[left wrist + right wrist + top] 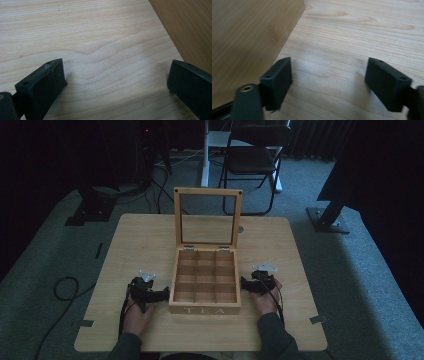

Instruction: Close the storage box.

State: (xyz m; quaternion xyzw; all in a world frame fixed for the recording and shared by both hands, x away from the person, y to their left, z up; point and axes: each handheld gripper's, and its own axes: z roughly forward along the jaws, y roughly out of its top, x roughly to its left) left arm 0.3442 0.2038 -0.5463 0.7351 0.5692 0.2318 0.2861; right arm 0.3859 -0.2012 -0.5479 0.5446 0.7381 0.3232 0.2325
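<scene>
A: Largest first?
B: Pale wooden counter [280, 270], square, on grey carpet [370, 285]. Folding chair [252, 157] and white table leg [204, 155] beyond the far edge, dark stands [332, 195] to either side, black cable [65, 290] looped on the floor at left.

A: And on the counter?
B: Wooden tea box [205, 309], near the front edge and centred, "TEA" lettered on the front wall. Lid [207, 217] hinged at the back, standing upright and open, with a clear pane in a wooden frame.

A: Inside the box?
B: Divided by slats into a grid of compartments, three across and three deep. Bare wood on every floor seen; too dim to tell more.

A: Left side?
B: Left hand [136, 312] around the left gripper [164, 294], low over the counter just beside the box's left wall. From the left gripper view, jaws spread wide with bare counter [100, 50] between them and the box wall [190, 27] at upper right. Nothing held.

A: Right side?
B: Right hand [266, 300] with the right gripper [243, 284], just beside the box's right wall. From the right gripper view, jaws also wide apart, nothing between them, box wall [247, 37] close by the left jaw; touching or not, cannot tell.
</scene>
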